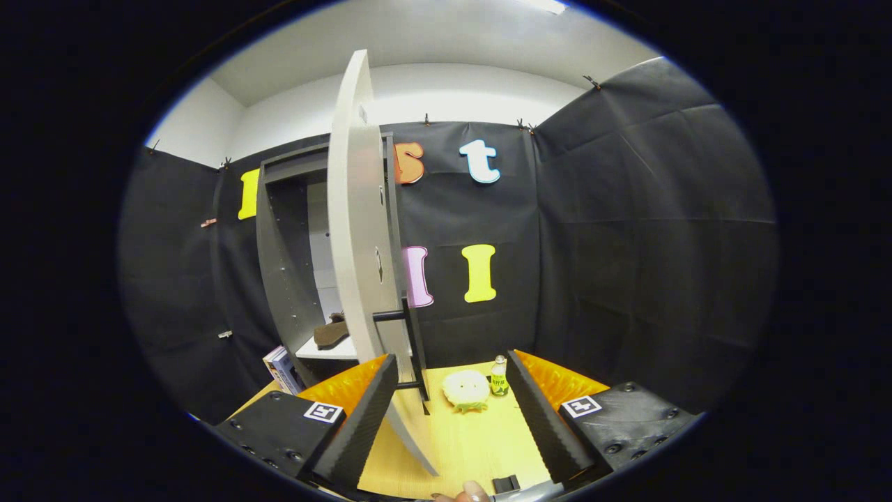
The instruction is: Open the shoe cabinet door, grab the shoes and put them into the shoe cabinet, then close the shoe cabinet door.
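Observation:
The grey shoe cabinet [282,258] stands against the back wall with its white door [359,230] swung wide, edge-on toward me. A dark bar handle [412,345] sticks out of the door low down, just ahead of my left finger. Brown shoes [332,332] rest on the white shelf [327,351] inside the cabinet, beyond the door. My gripper [454,408] is open, its fingers spread wide with nothing pressed between them; the door's lower edge runs down between the fingers, nearer the left one.
On the wooden table [467,446] just beyond the fingers lie a pale round plush thing [465,389] and a small green bottle [499,376]. A book-like box [282,368] leans at the cabinet's foot. A fingertip [474,492] shows below the fingers.

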`<state>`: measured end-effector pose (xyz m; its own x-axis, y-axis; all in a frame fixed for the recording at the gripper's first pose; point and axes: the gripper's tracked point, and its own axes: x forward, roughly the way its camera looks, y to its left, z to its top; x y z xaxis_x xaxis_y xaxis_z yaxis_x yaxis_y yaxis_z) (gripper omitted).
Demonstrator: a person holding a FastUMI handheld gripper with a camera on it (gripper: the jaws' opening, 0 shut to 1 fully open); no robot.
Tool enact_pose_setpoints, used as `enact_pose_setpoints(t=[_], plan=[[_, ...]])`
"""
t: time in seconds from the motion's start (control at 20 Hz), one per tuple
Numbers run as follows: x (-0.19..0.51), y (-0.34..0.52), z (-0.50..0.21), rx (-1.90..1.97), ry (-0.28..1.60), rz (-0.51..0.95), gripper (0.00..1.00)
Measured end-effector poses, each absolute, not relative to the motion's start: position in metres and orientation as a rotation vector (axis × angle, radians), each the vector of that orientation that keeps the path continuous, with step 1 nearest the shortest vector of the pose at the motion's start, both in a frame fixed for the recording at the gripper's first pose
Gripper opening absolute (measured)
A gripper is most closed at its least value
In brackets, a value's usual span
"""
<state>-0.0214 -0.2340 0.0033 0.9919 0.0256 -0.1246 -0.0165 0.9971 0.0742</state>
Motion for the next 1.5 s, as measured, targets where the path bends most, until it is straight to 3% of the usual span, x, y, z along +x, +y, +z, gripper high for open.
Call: enact_pose_setpoints(t=[0.4,0.7,1.5], plan=[[0.007,-0.205,-0.010,0.068,0.162,0.105,0.98],[0.008,-0.127,-0.018,0.054,0.179,0.216,0.98],[0.062,0.066,-0.041,0.123,0.185,0.310,0.98]])
